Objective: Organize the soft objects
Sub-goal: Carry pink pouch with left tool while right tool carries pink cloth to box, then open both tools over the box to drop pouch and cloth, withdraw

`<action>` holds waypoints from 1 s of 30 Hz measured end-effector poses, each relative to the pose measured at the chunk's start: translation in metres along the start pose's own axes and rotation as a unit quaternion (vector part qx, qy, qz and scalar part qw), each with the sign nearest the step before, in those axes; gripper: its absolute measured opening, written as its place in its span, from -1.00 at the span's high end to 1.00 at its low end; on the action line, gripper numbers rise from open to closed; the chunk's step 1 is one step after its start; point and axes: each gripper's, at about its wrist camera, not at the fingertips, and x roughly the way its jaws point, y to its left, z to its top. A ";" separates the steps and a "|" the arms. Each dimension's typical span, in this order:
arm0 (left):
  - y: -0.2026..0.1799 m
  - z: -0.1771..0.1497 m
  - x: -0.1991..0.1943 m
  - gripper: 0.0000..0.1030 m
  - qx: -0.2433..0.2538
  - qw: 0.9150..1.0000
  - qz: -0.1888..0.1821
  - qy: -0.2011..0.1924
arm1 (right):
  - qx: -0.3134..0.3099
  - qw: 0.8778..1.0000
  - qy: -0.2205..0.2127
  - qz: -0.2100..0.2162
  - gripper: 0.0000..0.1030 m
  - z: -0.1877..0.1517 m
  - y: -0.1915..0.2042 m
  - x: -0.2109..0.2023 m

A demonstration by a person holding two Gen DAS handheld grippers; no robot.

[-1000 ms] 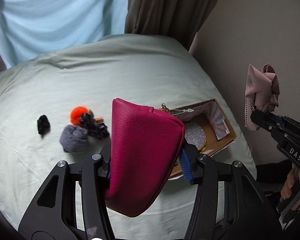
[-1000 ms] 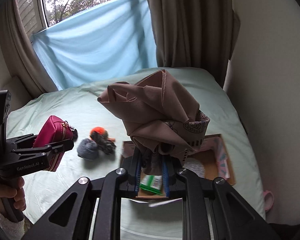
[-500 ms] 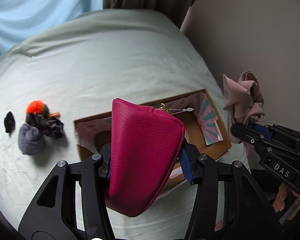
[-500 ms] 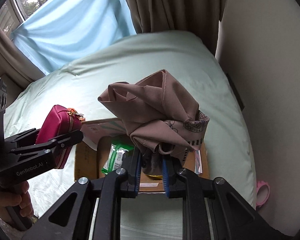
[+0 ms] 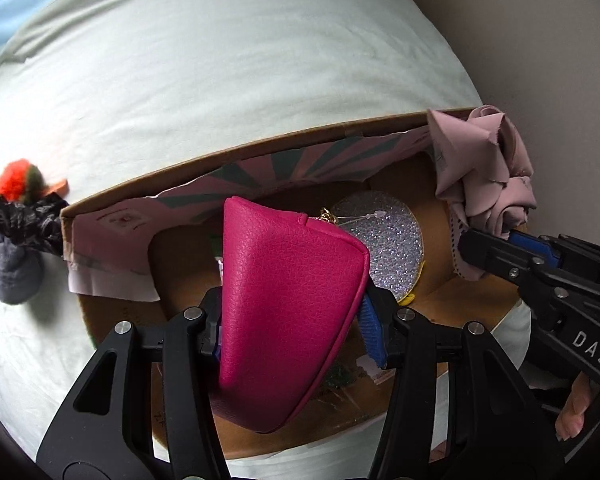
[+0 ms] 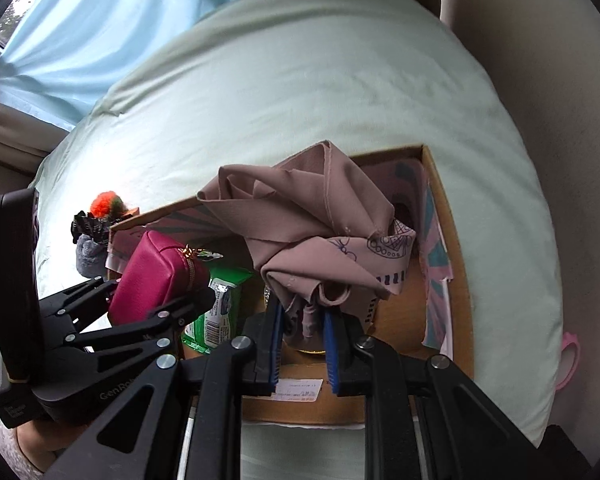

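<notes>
Bedding of pale green sheet point(image 6: 300, 80) covers a bed that serves as the work surface; a light blue cloth point(image 6: 100, 20) hangs at its far side beneath tan curtains, and a beige wall point(image 5: 540, 20) flanks it. One open cardboard box point(image 6: 456, 272), its flaps lined in pink with teal stripes, lies on the sheet. Left gripper point(image 5: 292, 312), closed on one magenta zip pouch point(image 5: 288, 312), holds it over the box's interior; the pouch's long axis runs away from the gripper, its gold-pull zipper edge at the far tip. Right gripper point(image 6: 300, 340), closed on one crumpled dusty-pink cloth point(image 6: 312, 232) with dark printed motifs, holds the bundle over the right part of the box, the cloth bunched above the blue finger pads point(image 6: 274, 340). Inside the box: one silver glitter disc point(image 5: 388, 248) and one green packet point(image 6: 220, 308), the latter just beside the pouch. Outside the box, on the sheet near its left wall, three soft items cluster, touching one another: one orange pom-pom point(image 5: 16, 182), one black scrunchie point(image 5: 24, 220), one grey rolled sock point(image 5: 14, 276). One pink object point(image 6: 570, 356) shows at the bed's right edge, its kind unclear.
</notes>
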 end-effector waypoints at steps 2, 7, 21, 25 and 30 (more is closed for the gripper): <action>-0.004 0.002 -0.003 0.01 0.013 1.000 0.005 -0.003 | 0.005 1.000 0.013 -0.001 0.68 0.004 -0.002 0.006; 0.003 -0.007 -0.021 -0.99 0.048 0.998 0.030 -0.014 | 0.022 0.999 0.000 0.025 -0.88 0.012 -0.011 0.004; 0.020 -0.025 -0.083 -0.99 0.036 0.997 0.031 -0.054 | 0.023 0.999 -0.037 0.030 -0.99 -0.002 -0.007 -0.033; 0.014 -0.033 -0.100 -0.99 0.033 0.997 0.027 -0.070 | 0.018 0.998 -0.050 0.033 -0.99 -0.008 -0.001 -0.052; 0.013 -0.050 -0.134 -0.99 0.028 0.995 0.027 -0.097 | 0.004 0.997 -0.073 0.033 -0.99 -0.021 0.012 -0.083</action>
